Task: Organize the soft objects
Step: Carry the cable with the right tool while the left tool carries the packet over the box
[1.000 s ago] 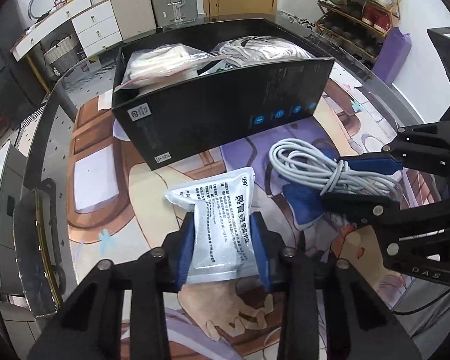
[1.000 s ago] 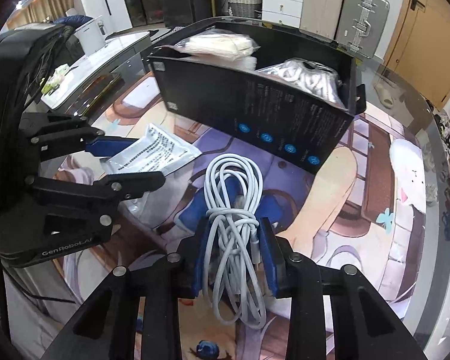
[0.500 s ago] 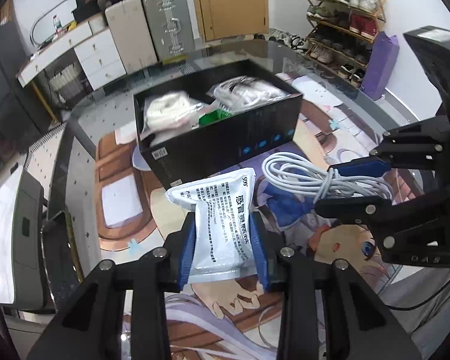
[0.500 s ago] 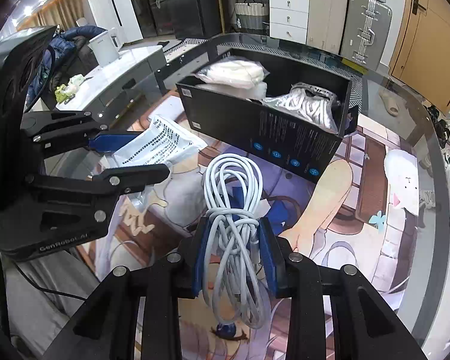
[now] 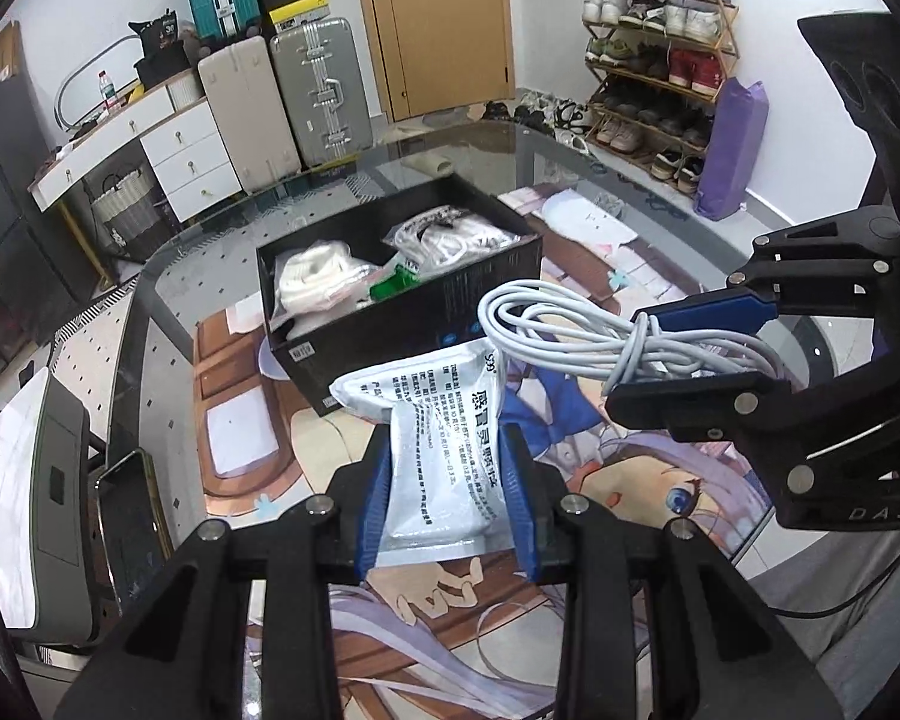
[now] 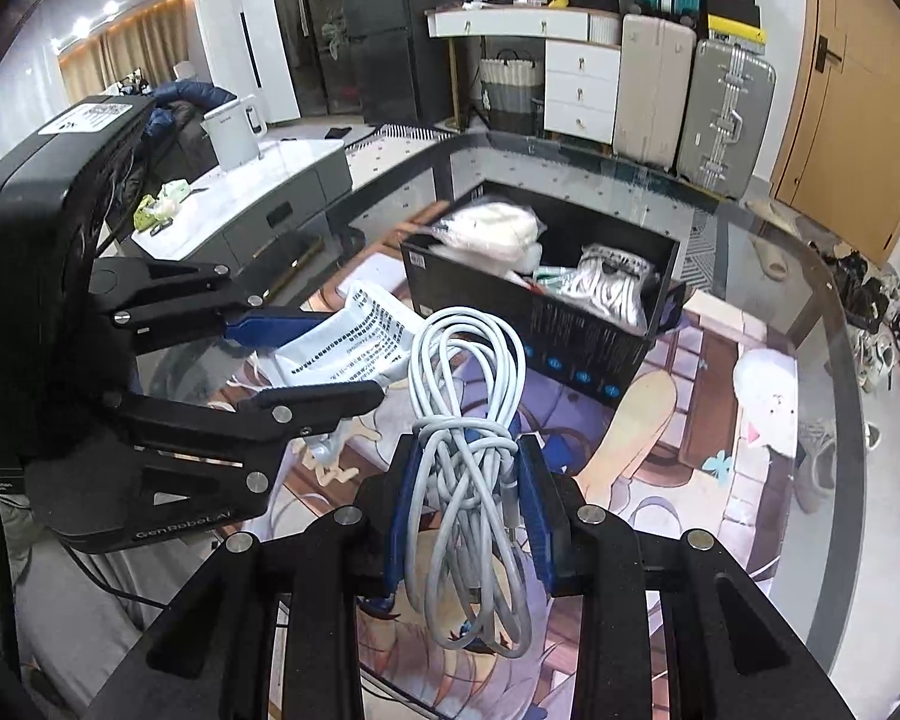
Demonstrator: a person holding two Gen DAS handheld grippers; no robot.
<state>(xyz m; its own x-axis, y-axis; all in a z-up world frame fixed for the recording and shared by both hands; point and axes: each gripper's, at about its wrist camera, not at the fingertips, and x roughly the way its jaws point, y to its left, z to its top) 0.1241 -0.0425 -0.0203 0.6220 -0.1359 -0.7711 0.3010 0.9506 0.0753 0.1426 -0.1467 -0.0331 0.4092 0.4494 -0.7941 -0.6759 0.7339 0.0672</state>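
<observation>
L tool clamped on white printed sachet, R tool clamped on bundled white cable

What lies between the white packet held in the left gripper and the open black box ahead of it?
Only bare printed mat; both wrist views show nothing lying between the white packet and the black box.

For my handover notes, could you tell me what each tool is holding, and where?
Left tool: white sachet, by its lower half. Right tool: coiled cable, around its wrapped middle.

Each hand-held gripper black, silver screws; blue fingers; "DAS", "GenRobot.AI" lettering.
</observation>
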